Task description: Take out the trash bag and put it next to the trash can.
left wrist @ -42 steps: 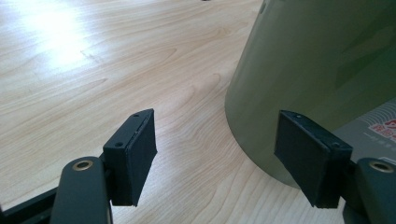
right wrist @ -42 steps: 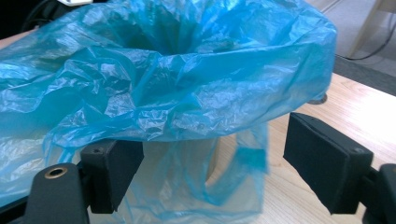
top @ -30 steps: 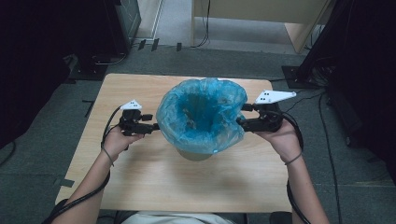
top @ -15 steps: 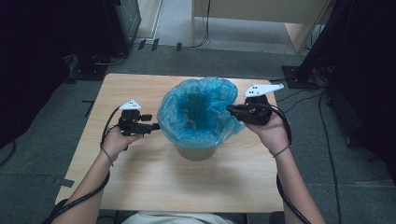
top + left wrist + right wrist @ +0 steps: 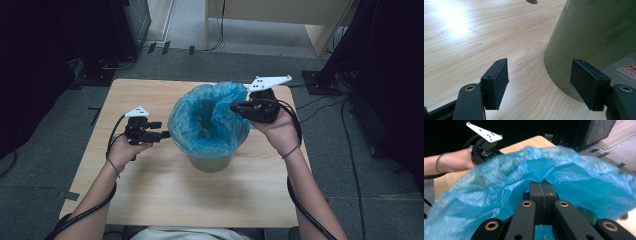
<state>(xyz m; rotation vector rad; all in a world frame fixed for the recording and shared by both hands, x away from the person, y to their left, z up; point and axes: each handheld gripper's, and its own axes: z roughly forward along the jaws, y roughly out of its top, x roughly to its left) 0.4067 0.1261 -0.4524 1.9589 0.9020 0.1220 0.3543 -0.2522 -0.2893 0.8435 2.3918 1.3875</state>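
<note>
Desk (image 5: 150, 200): green bin (image 5: 210, 161) at centre, blue liner bag (image 5: 207, 117) draped over its rim. Right tongs (image 5: 542, 185) just clenched on liner edge, lifting started. Left tongs (image 5: 539, 82) released beside bin wall; bag removal mostly ahead.

One bin (image 5: 210, 161), one blue bag (image 5: 207, 120), two hand-held grippers, one wooden table (image 5: 165, 195).

We see a grey-green bin (image 5: 210, 161) standing upright near the middle of the table, a little toward its far edge. A crinkled blue bag (image 5: 207, 122) lines it, the mouth open and folded over the rim, with its right side gathered up higher.
</note>
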